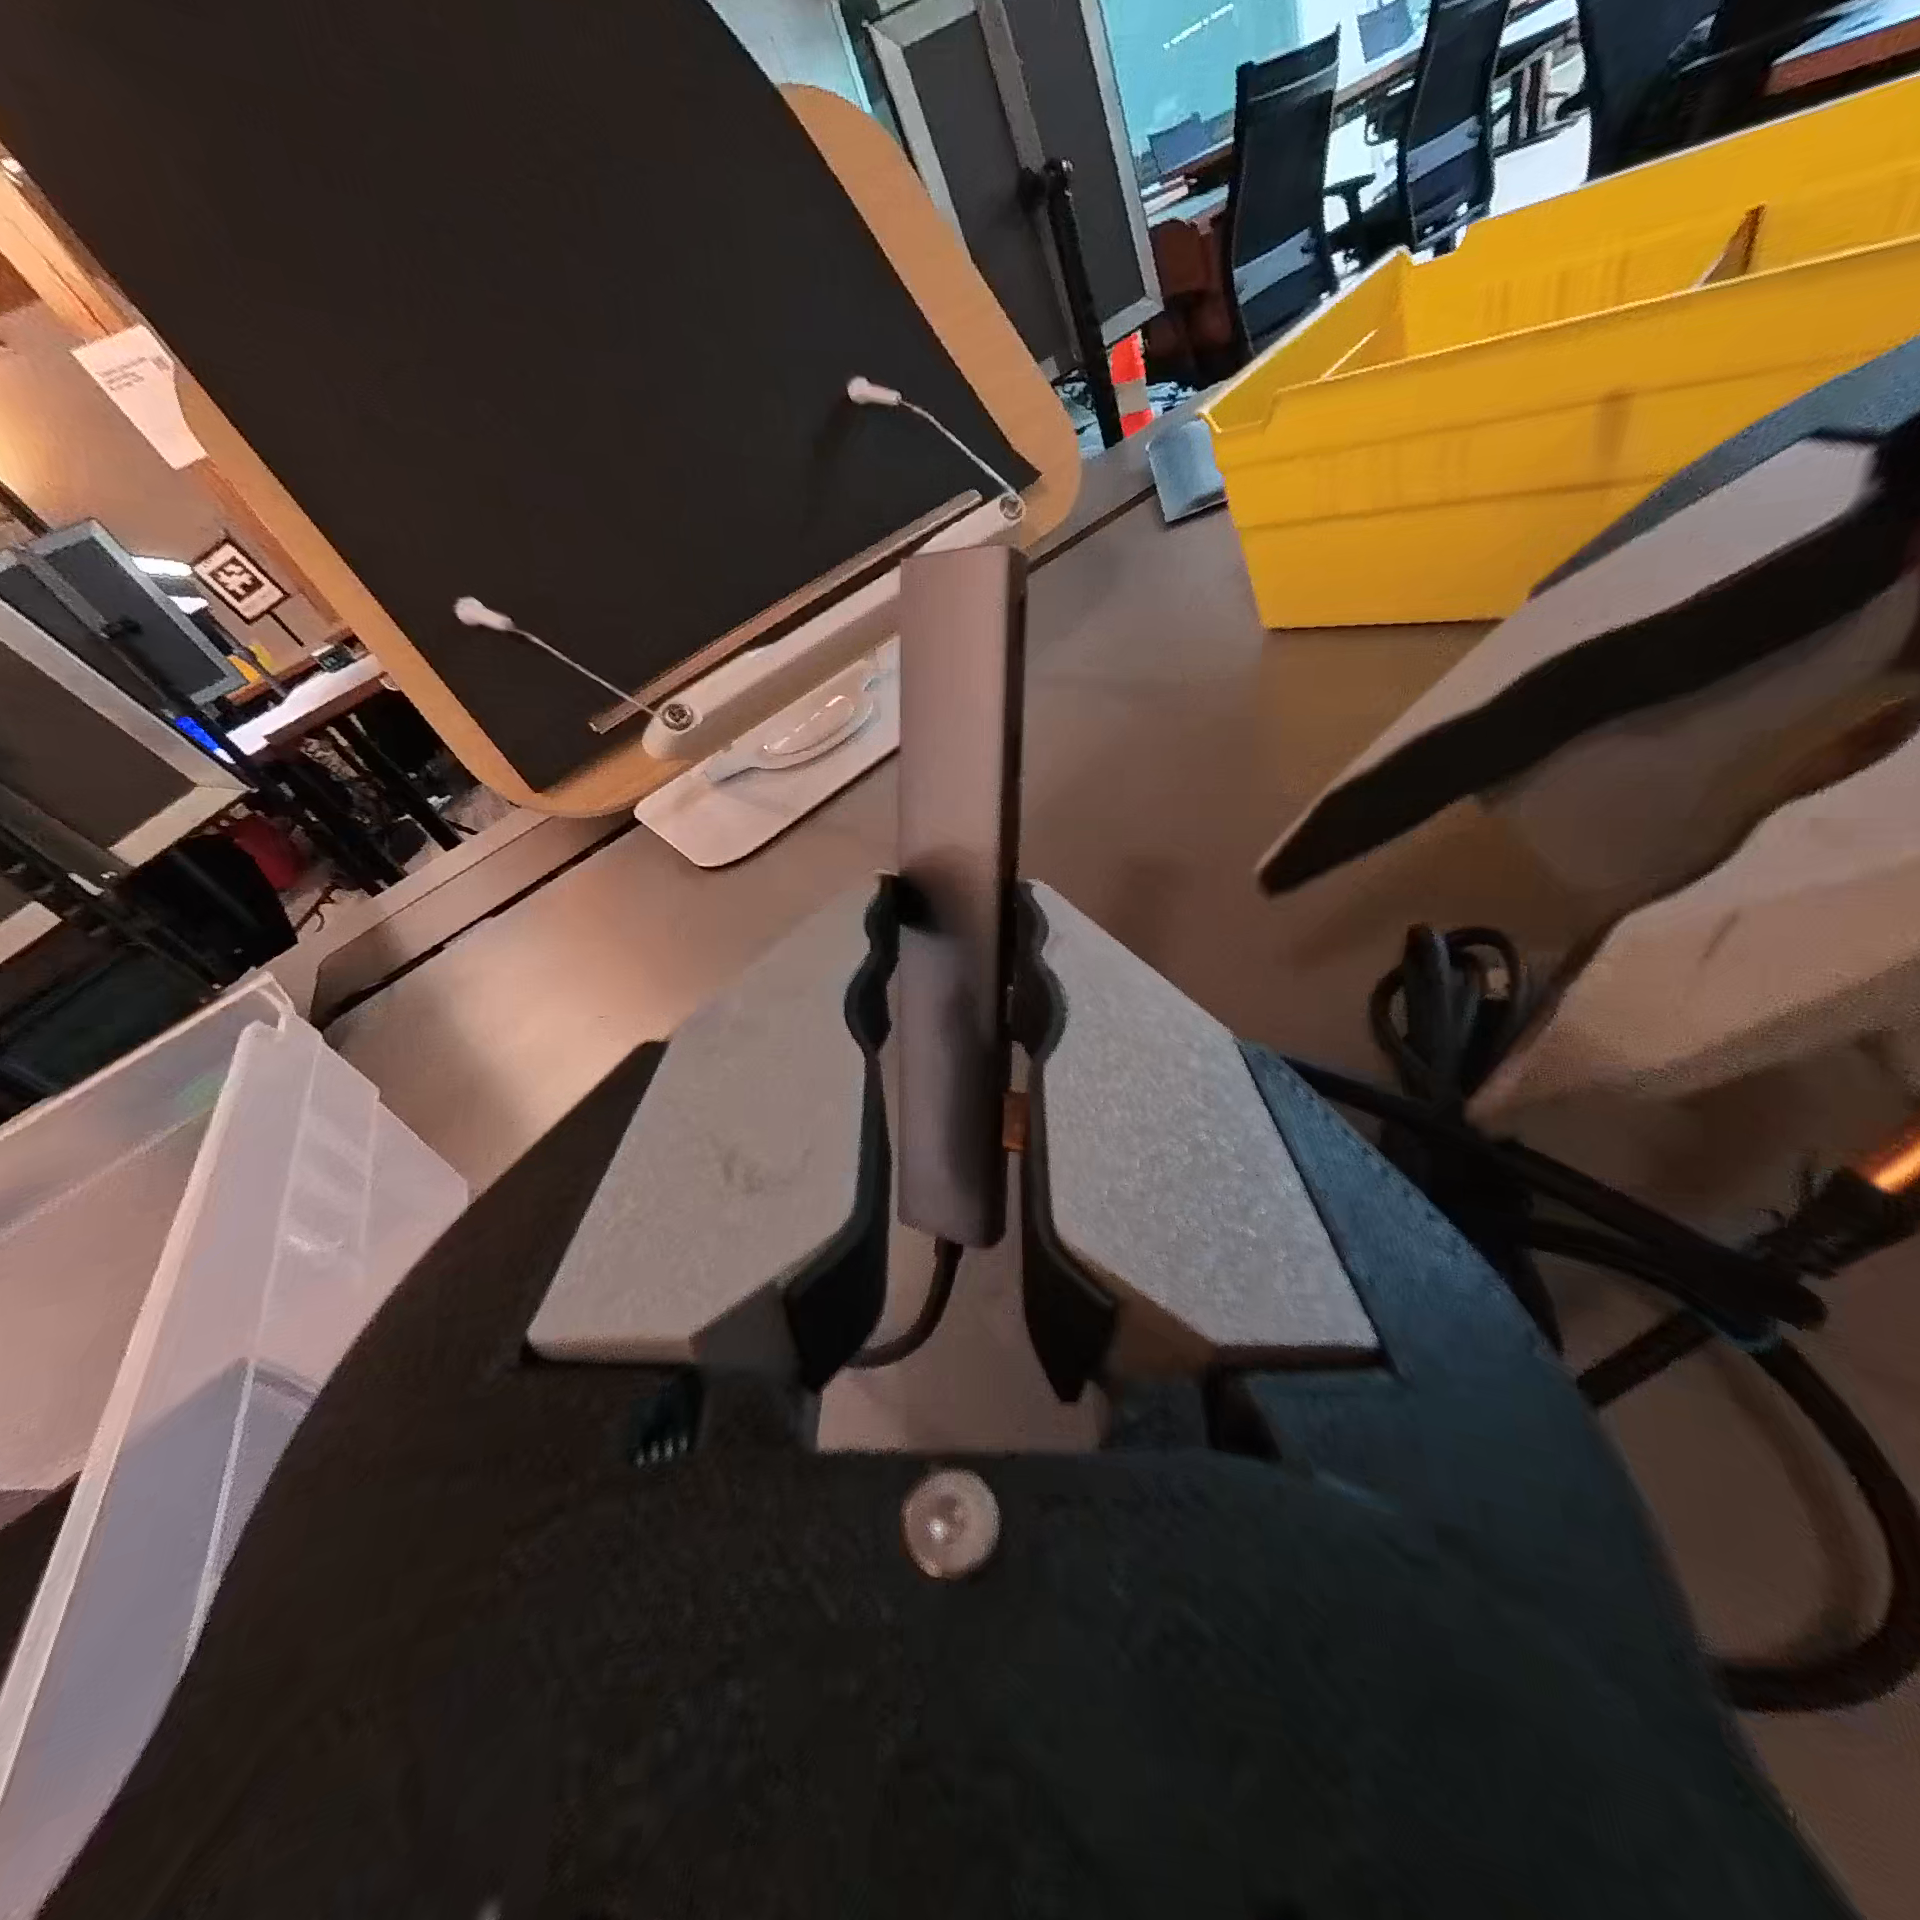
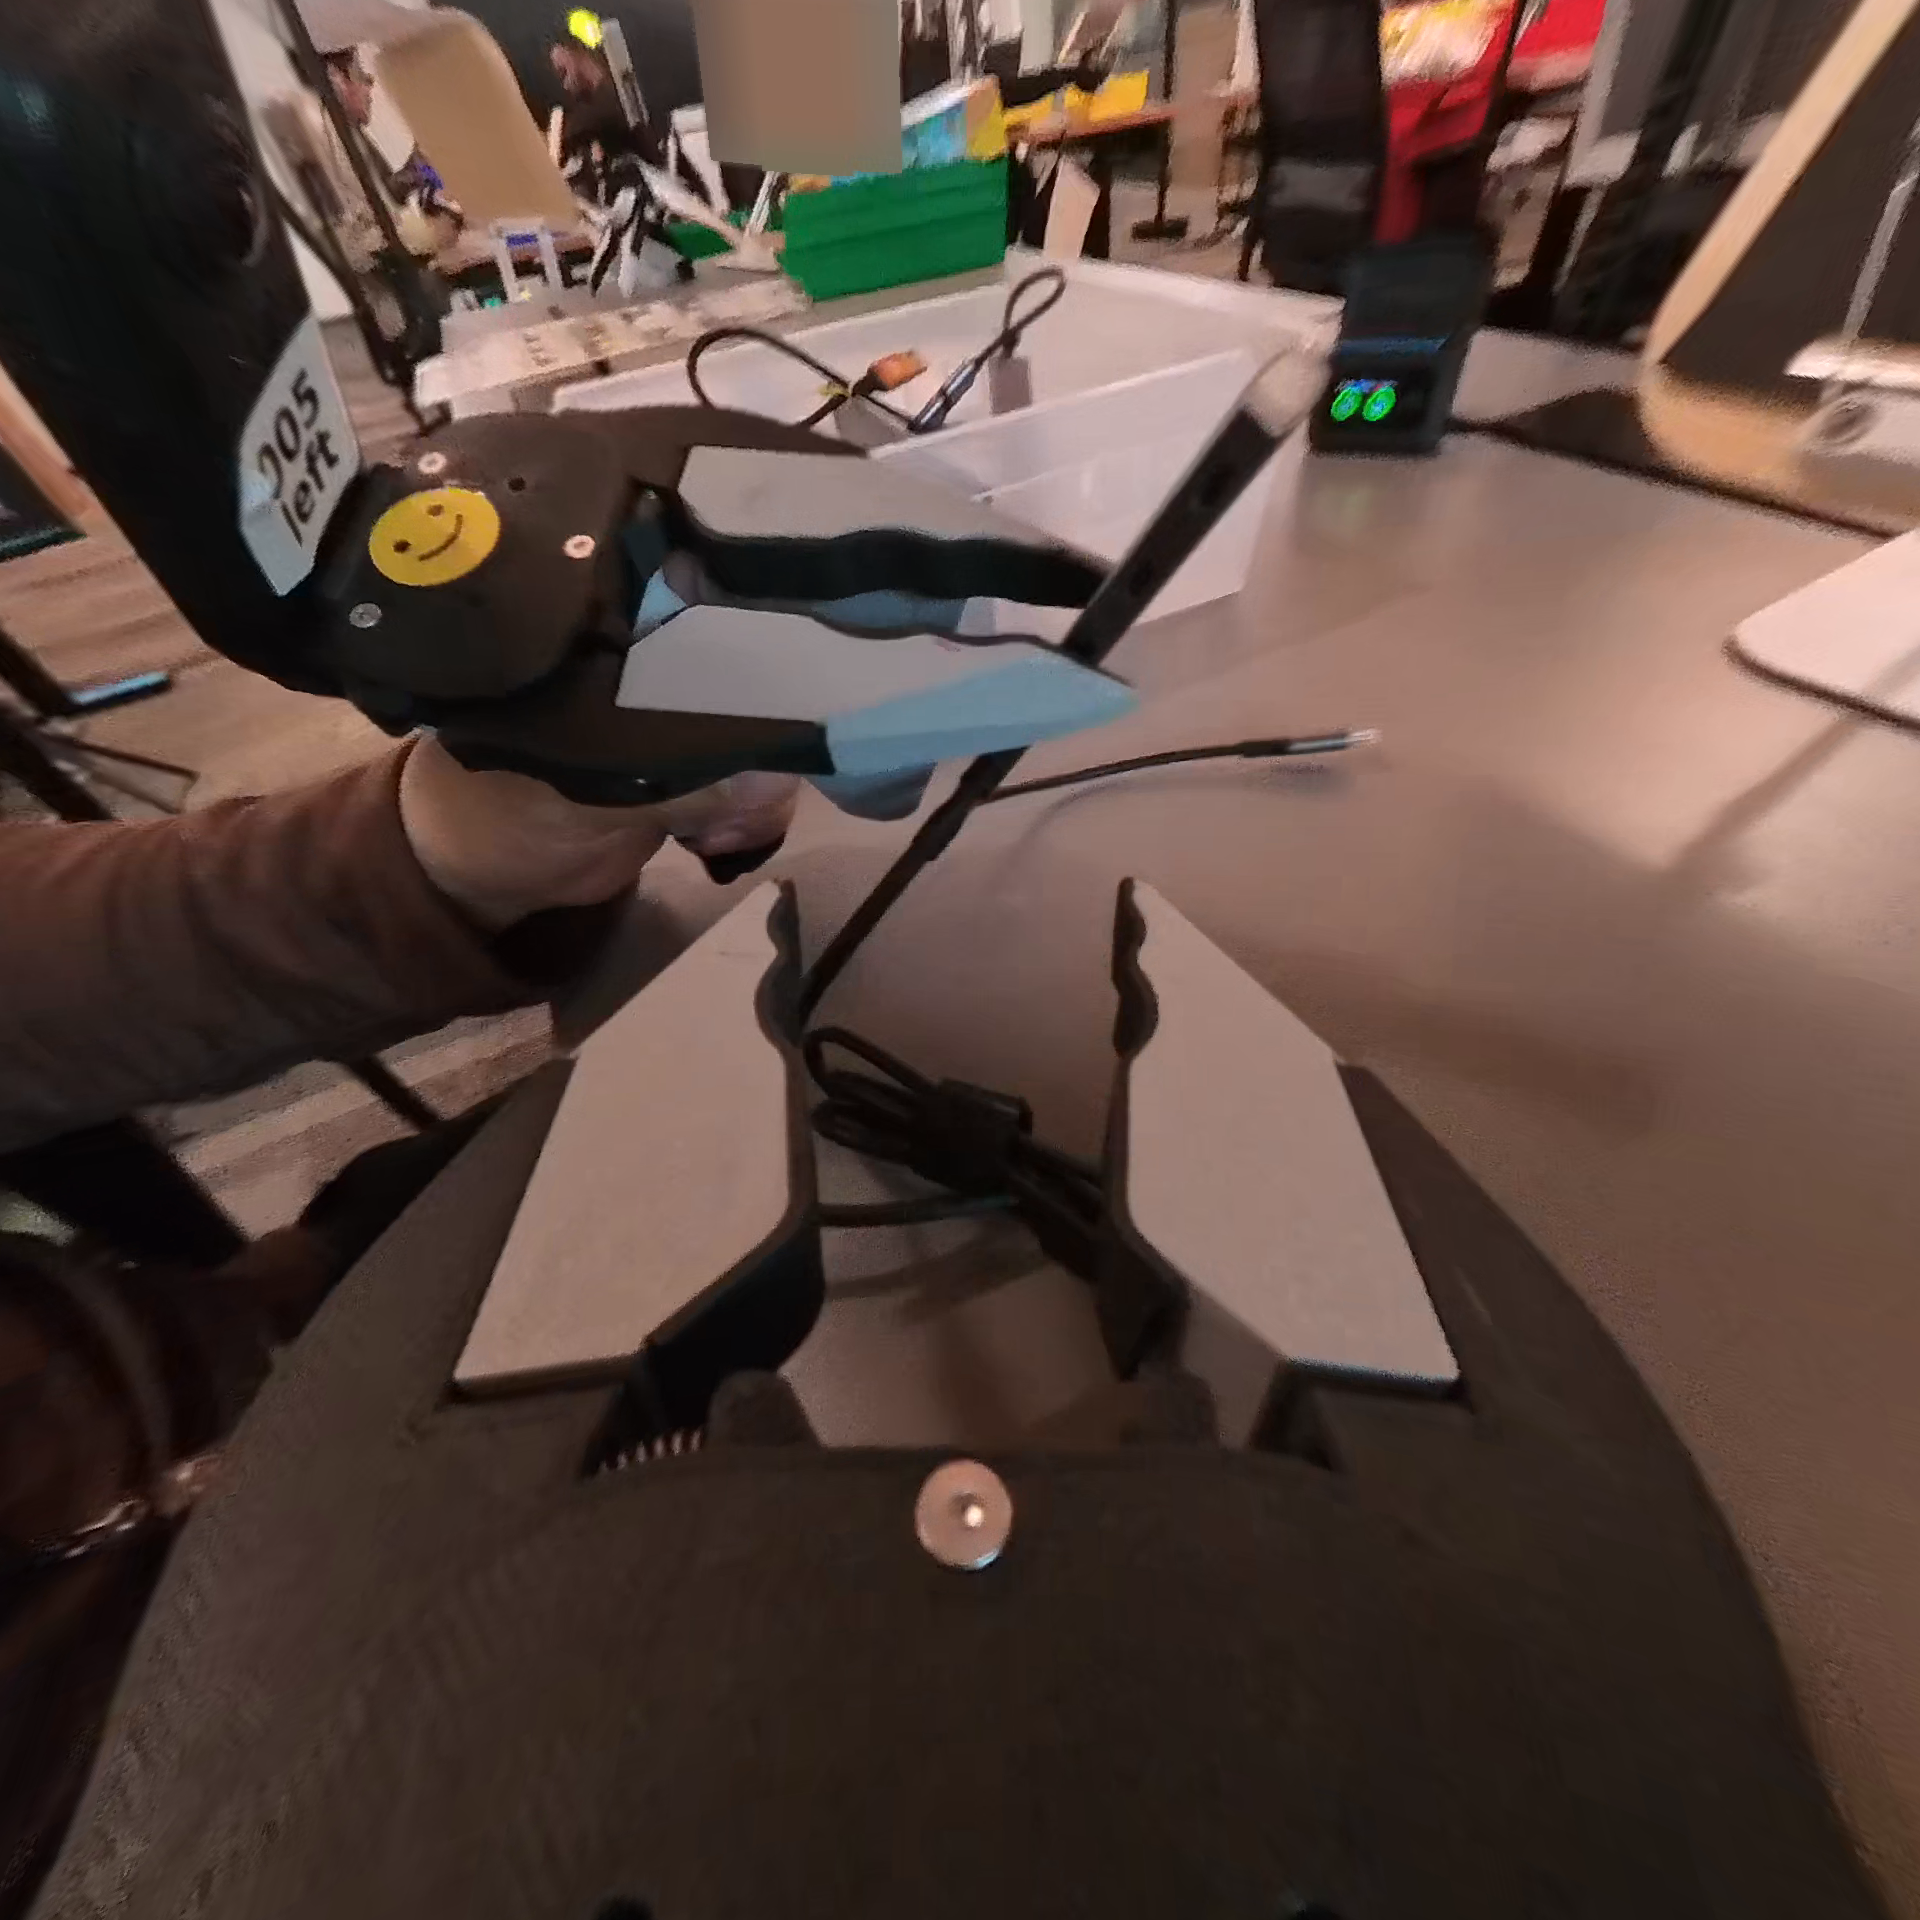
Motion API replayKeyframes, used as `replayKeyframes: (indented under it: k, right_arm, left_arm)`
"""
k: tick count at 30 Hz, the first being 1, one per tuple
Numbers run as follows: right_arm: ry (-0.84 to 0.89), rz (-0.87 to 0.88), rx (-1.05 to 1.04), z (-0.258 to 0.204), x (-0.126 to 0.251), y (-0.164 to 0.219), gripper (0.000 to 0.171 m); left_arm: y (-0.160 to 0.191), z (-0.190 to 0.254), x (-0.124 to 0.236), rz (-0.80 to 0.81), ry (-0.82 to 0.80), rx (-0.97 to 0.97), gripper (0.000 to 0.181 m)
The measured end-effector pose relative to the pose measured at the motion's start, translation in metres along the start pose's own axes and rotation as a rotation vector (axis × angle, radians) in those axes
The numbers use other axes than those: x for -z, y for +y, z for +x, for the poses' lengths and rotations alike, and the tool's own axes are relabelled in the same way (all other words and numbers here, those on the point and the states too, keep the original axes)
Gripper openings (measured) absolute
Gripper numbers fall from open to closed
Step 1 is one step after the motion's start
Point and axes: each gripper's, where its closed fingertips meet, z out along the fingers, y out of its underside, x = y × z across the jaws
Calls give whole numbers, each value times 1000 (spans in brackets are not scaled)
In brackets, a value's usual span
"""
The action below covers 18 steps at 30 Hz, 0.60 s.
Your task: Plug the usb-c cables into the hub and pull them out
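My left gripper (image 1: 951, 935) is shut on a slim dark grey hub (image 1: 961, 831) and holds it on edge above the table, its own cable hanging down behind. In the right wrist view the left gripper (image 2: 1101, 634) holds the hub (image 2: 1174, 530) tilted, ports facing right. My right gripper (image 2: 956, 935) is open and empty, low over a bundled black usb-c cable (image 2: 956, 1132) that lies between its fingers on the table. A thin cable end (image 2: 1340, 740) points right beyond it. The right gripper (image 1: 1558, 727) shows blurred at the right of the left wrist view, above the cable bundle (image 1: 1455, 1039).
A yellow bin (image 1: 1507, 416) stands at the back right. A clear plastic bin (image 1: 208, 1195) stands at the left; in the right wrist view the bin (image 2: 1091, 457) holds more cables. A tilted black board on a white stand (image 1: 582, 343) stands behind. A small black device with green lights (image 2: 1382, 395) sits further back.
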Motion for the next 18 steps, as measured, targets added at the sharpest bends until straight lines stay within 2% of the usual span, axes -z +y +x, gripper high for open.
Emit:
replayKeyframes:
  k: [4,8,13,18]
  right_arm:
    - [-12,-62,-24,-11,-12,3,49]
    - [-15,-84,-18,-16,-13,3,12]
    - [-2,-141,9,-15,0,2,7]
    - [11,-113,-50,-4,17,-8,3]
  left_arm:
    - [-9,10,3,6,42,-9,19]
    - [-19,19,9,16,61,-39,19]
    - [-24,23,20,-17,114,-23,20]
    - [-30,10,42,6,146,-117,47]
